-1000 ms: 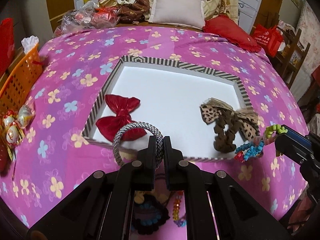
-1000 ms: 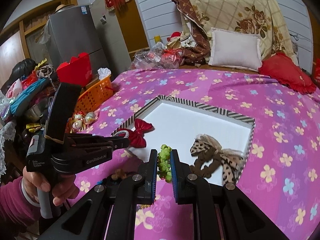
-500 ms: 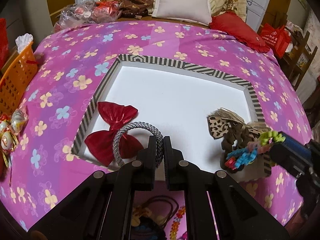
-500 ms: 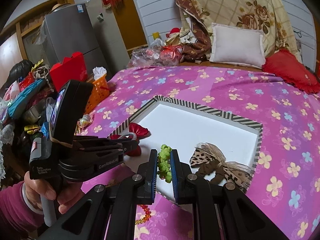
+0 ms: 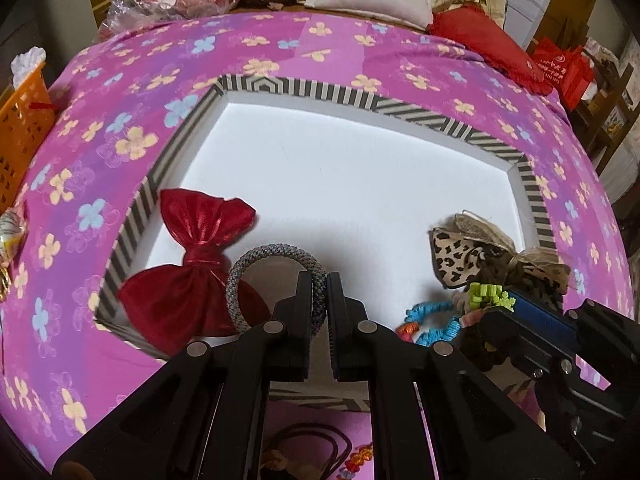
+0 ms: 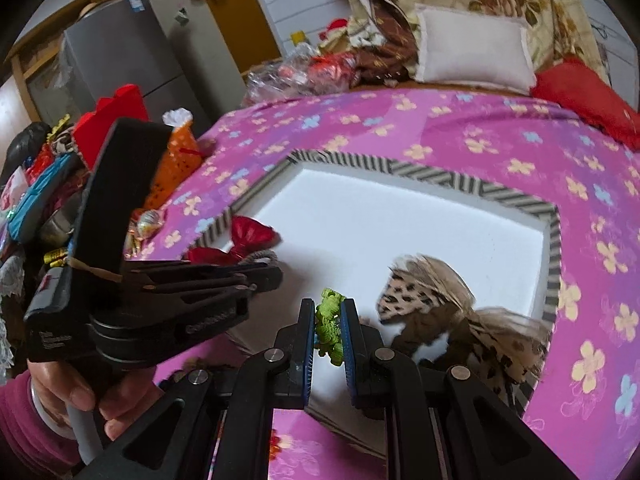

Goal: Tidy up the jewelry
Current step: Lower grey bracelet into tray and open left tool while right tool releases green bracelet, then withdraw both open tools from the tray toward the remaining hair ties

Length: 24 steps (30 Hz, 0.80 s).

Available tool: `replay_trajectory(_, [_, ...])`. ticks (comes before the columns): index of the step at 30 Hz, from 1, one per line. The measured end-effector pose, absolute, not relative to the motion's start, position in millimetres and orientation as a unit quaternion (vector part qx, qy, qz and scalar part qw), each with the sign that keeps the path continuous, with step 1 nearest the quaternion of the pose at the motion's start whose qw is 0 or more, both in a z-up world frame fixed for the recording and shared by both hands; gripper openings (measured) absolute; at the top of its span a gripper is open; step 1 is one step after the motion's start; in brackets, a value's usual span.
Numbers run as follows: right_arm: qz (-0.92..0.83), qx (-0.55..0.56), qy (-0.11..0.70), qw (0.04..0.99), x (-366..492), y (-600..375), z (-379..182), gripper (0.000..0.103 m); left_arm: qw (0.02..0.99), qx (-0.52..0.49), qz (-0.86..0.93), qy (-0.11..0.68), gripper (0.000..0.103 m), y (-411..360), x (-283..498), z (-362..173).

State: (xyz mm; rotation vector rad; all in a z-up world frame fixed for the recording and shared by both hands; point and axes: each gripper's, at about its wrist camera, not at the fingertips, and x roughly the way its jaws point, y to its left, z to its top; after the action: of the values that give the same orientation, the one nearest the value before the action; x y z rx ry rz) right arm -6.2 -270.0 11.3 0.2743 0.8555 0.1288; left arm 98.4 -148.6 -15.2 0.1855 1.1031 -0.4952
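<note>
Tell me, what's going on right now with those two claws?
Left gripper shut on grey hair tie. Right gripper shut on coiled tie. Both over striped box.

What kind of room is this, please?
Probably a bedroom in a home: a bed with a pink flowered bedspread, a white pillow at its head, and a grey refrigerator nearby.
</note>
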Motion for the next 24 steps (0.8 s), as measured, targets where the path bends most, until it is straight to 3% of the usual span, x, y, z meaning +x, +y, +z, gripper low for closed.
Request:
replay_trajectory(9, [0.033,0.133,0.437,0.889,-12.8,-280.7,-7.2,0.014,0.805,0.077,-0.25,0.533,0.006,-150.8,98.2,-29.4])
replay_trajectory(12, [0.021,0.13,0.436,0.89,-16.9,-282.6,-8.2,0.049,0.801,0.063,-0.255,0.539,0.006,-148.3,98.7,-29.6])
replay_trajectory(15, [0.023,0.136,0.43,0.892,-25.0,-283.4,-3.9,0.051,0.793,0.037,-0.271,0.544,0.029,-141.9,99.9,-24.8])
replay_trajectory(16, [0.023,0.136,0.428,0.893,-27.0,-283.5,-2.3,0.051,0.793,0.028,-0.274,0.543,0.042,-139.5,99.9,-21.9])
replay_trajectory(17, [0.023,0.138,0.427,0.893,-28.8,-283.4,-0.6,0.051,0.793,0.019,-0.278,0.542,0.047,-137.1,100.2,-19.2])
replay_trajectory(24, [0.03,0.135,0.415,0.899,-46.4,-275.8,17.0,0.052,0.796,0.001,-0.293,0.529,0.047,-122.6,92.5,11.7])
